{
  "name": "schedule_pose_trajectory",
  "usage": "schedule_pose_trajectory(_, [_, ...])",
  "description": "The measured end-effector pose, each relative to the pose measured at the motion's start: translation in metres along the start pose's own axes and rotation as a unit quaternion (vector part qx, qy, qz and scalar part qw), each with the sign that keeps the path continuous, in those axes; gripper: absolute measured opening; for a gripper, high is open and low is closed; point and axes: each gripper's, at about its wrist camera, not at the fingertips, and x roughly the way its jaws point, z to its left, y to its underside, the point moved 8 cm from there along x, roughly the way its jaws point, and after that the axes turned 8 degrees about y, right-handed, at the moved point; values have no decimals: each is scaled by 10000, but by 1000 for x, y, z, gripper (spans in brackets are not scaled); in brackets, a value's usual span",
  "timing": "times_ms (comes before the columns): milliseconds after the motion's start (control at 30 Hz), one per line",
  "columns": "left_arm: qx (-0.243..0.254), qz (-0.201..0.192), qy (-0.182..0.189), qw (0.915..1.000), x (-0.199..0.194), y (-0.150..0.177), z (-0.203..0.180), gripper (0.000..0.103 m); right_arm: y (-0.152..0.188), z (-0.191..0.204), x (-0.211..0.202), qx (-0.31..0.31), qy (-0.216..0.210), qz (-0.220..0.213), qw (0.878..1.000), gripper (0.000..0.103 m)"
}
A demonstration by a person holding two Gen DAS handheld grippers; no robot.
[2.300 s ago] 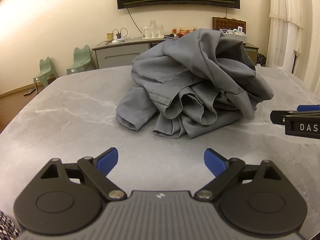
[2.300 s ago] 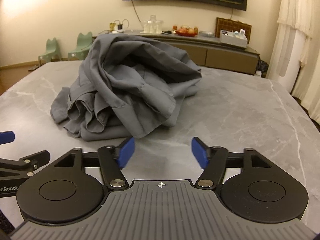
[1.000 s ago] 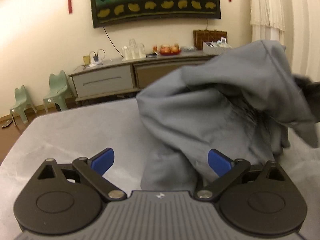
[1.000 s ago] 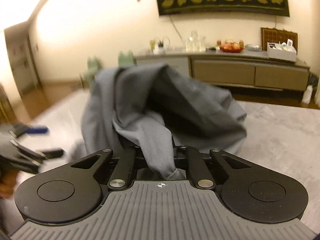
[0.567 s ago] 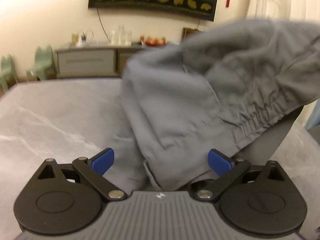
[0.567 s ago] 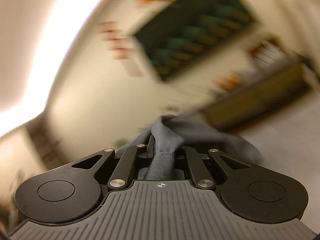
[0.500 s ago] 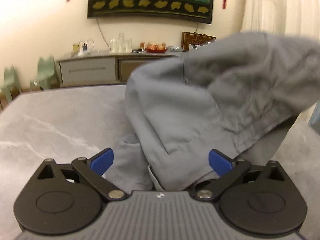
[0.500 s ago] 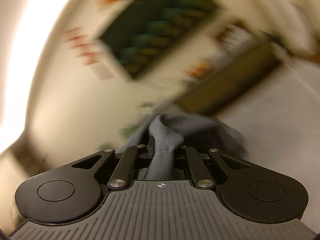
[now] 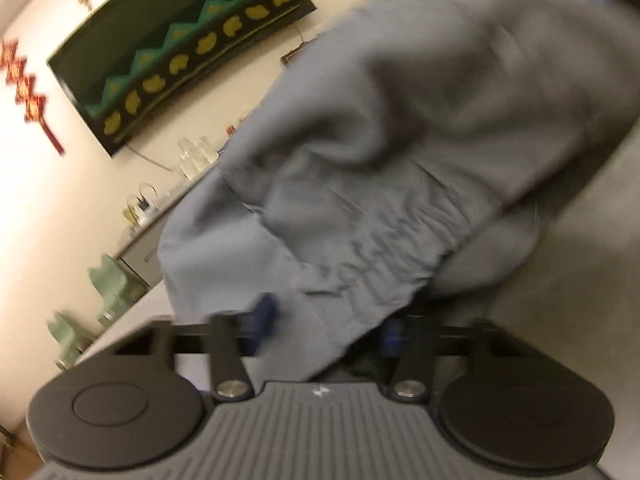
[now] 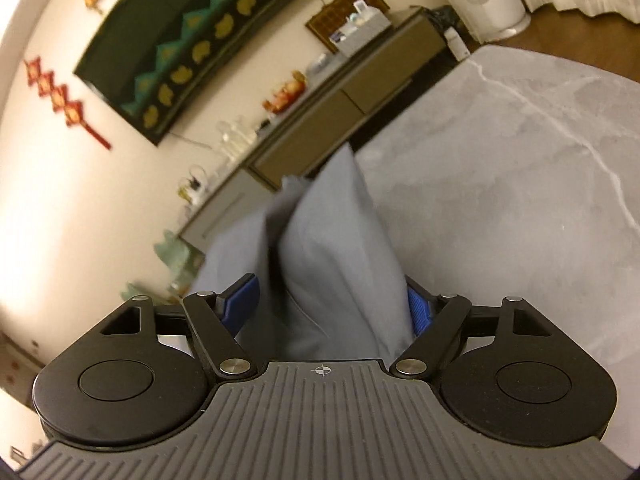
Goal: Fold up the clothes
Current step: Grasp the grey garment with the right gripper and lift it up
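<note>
Grey garment [image 9: 400, 128]: soft matte woven cloth, gathered elastic band, bunched and lifted off the marbled grey bench [image 10: 520, 184]; long axis unclear.
Left gripper [image 9: 326, 322]: blue-padded jaws closing on the cloth's lower edge.
Right gripper [image 10: 332, 304]: jaws opening, a peaked fold upright between them.

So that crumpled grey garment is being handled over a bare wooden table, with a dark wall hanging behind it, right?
Nearly. The table is grey marble-look stone with pale veins, not bare wood, as the right wrist view shows. The rest holds: the crumpled grey garment is being handled over it, and the dark wall hanging is on the wall behind.
</note>
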Motion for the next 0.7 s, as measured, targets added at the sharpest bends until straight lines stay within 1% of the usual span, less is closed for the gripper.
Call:
schedule_pose_trajectory(33, [-245,-137,83,9996,-10,-11,16,19,-8,-2,-4,95,-26,-79,9999,79])
schedule_pose_trajectory(67, [-623,-329,118,9974,-26,-22,38,15,-16,-3,-7,190,-43,-168,9997,79])
schedule_pose_trajectory(100, [-1175,-575,79,9914,-45,-33,68,14,-24,-3,-9,239,-81,-274,9993,79])
schedule_pose_trajectory(133, [-1817,-834,30,9798,-66,-36,101,15,-32,-3,-11,288,-119,-379,9988,79])
schedule_pose_trajectory(167, [-2481,-1088,-47,9626,-93,-32,137,15,-38,-1,-14,295,-160,-477,9983,79])
schedule_pose_trajectory(200, [-2986,-1188,-265,9466,-110,-20,169,15,-41,2,-16,223,-206,-562,9980,82])
schedule_pose_trajectory(233, [-3419,-1161,-604,9306,-118,-4,200,16,-42,7,-17,141,-237,-618,9977,85])
schedule_pose_trajectory(267, [-3789,-998,-909,9155,-121,17,228,16,-41,12,-15,40,-239,-621,9978,88])
schedule_pose_trajectory(300, [-4060,-638,-1033,9058,-113,40,246,16,-39,17,-12,-55,-257,-574,9980,89])
schedule_pose_trajectory(333, [-4288,-245,-981,8977,-101,61,257,16,-34,22,-7,-141,-321,-413,9985,89])
schedule_pose_trajectory(367, [-4442,69,-888,8915,-93,79,263,19,-27,28,-2,-236,-414,-212,9986,89])
schedule_pose_trajectory(400, [-4443,211,-789,8922,-90,92,261,22,-21,34,3,-330,-506,-12,9982,89])
schedule_pose_trajectory(433, [-4360,265,-747,8964,-91,101,257,25,-15,40,7,-429,-584,162,9972,89])
schedule_pose_trajectory(500, [-4192,330,-738,9043,-95,115,244,29,-5,49,13,-664,-622,289,9954,91])
schedule_pose_trajectory(567, [-4162,325,-735,9057,-102,122,231,33,5,58,20,-935,-598,340,9932,95])
schedule_pose_trajectory(600, [-4170,276,-680,9059,-111,125,223,34,11,62,25,-1124,-514,345,9917,95])
schedule_pose_trajectory(633, [-4190,200,-593,9058,-121,127,214,42,18,65,31,-1299,-423,375,9899,96])
schedule_pose_trajectory(667, [-4217,105,-545,9051,-134,130,204,57,26,67,37,-1484,-335,434,9874,96])
schedule_pose_trajectory(700, [-4259,-25,-532,9032,-147,132,195,70,34,70,43,-1689,-254,545,9838,96])
